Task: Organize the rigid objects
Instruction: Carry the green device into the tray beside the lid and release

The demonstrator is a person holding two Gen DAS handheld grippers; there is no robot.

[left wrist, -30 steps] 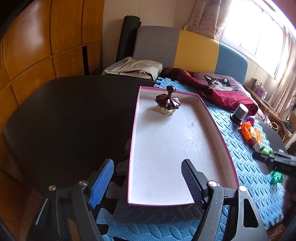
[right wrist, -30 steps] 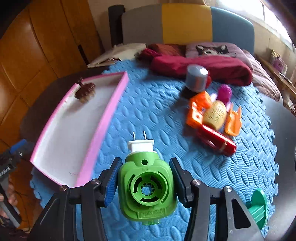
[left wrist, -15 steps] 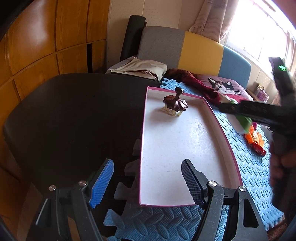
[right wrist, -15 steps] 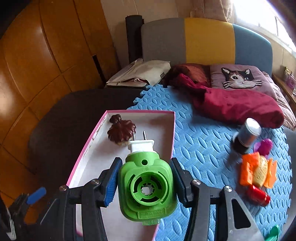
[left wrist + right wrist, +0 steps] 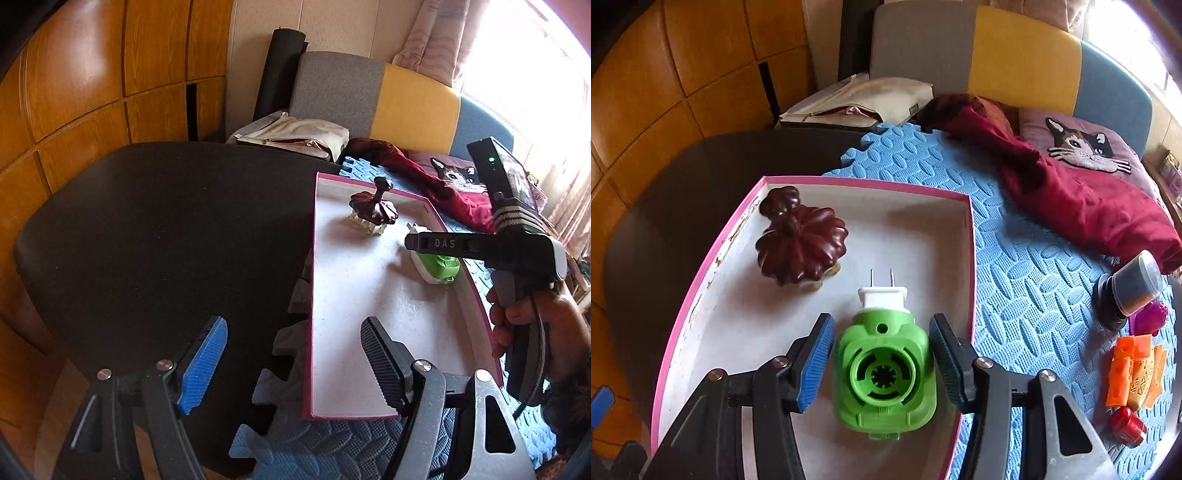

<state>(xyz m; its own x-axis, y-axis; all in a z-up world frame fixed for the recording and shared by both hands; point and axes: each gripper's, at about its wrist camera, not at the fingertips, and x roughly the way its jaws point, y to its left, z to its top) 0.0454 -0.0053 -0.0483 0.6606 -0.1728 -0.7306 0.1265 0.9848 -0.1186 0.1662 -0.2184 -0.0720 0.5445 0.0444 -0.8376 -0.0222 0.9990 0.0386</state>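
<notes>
Both claws tilt downward: right claw [image 5: 882, 363] grips the green plug [image 5: 884, 373] over the tray [image 5: 701, 273], left claw [image 5: 291, 363] wide, holding nothing

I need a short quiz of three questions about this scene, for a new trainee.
1. True or false: the left claw holds something.
2. What does the right claw grip?
3. Where is the brown pumpkin-shaped lid? A) on the blue mat B) in the pink-rimmed tray C) on the red cloth

Key: 1. False, it is empty. 2. The green plug-in device. 3. B.
</notes>
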